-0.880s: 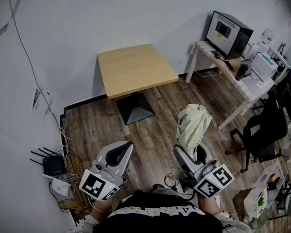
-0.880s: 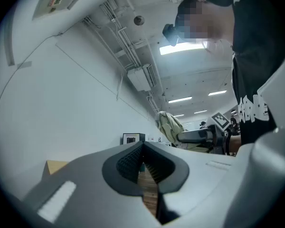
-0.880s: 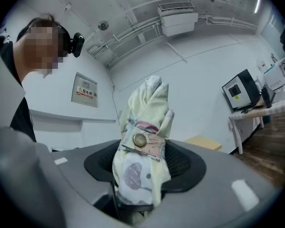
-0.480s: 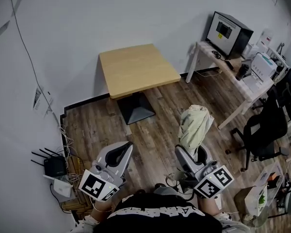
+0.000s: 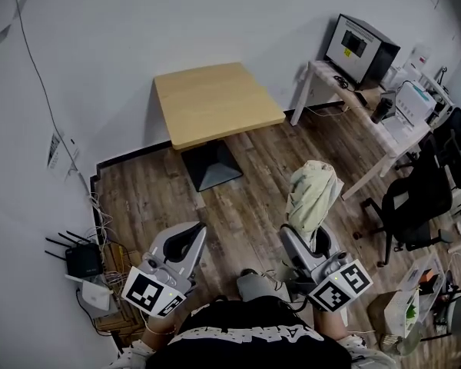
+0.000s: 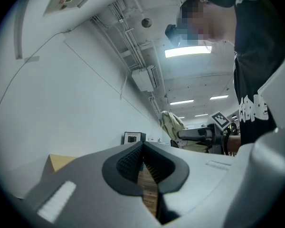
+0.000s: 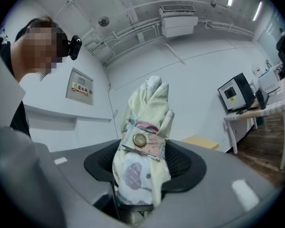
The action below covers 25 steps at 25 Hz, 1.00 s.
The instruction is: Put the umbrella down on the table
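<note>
1. Umbrella (image 7: 141, 146), folded and strapped shut, is held upright by the right claw (image 5: 306, 241), whose jaws are clamped on its lower part.
2. Left claw (image 5: 194, 231) is pressed together on nothing, low at the near left.
3. Bench (image 5: 215, 102) is seen bare at the far side of the wooden floor (image 5: 246, 198), well apart from the umbrella.
4. Approach and setting-down are judged wholly outstanding.
</note>
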{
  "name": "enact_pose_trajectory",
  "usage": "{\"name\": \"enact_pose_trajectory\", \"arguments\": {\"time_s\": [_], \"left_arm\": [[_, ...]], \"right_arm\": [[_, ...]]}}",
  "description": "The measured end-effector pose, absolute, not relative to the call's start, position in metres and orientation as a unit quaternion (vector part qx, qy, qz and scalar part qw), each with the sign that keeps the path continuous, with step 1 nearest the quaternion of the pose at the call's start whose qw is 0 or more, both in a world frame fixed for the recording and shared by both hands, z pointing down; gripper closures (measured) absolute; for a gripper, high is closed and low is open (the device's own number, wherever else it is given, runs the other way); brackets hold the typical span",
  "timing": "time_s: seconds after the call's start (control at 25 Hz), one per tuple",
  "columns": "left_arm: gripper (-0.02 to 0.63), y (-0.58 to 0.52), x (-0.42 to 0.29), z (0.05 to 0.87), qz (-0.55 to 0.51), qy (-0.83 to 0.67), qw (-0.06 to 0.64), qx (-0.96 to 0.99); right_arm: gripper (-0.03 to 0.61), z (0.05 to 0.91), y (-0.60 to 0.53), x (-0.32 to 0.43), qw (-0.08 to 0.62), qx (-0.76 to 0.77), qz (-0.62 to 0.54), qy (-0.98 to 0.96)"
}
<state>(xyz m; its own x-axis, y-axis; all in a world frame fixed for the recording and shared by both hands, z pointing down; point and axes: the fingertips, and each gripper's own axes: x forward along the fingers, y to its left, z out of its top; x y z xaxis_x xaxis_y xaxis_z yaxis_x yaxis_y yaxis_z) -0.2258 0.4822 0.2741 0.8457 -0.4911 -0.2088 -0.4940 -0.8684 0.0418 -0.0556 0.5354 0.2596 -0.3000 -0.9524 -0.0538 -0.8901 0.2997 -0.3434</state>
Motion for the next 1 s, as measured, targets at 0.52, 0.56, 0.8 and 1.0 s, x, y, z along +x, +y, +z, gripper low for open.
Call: {"name": "enact_pose_trajectory", "arguments": {"time_s": [0.52,0.56,0.8,1.0], "left_arm": [[0.615,0.422,-0.183,0.268,0.090,0.301,0.026,-0.949],[0.615,0.417,-0.176,0.267,0.087,0.301,0.028,-0.949],[0.616,0.388,-0.145,0.259,0.073,0.316,0.039,-0.945],[0.616,0.365,-0.118,0.255,0.064,0.322,0.044,-0.944]], "right_arm": [[0.310,0.258,0.456,-0.003,0.139,-0.539,-0.114,0.823],[0.310,0.257,0.449,0.004,0.141,-0.535,-0.114,0.825],[0.310,0.259,0.412,0.041,0.156,-0.526,-0.124,0.827],[0.310,0.260,0.386,0.069,0.160,-0.518,-0.128,0.830]]}}
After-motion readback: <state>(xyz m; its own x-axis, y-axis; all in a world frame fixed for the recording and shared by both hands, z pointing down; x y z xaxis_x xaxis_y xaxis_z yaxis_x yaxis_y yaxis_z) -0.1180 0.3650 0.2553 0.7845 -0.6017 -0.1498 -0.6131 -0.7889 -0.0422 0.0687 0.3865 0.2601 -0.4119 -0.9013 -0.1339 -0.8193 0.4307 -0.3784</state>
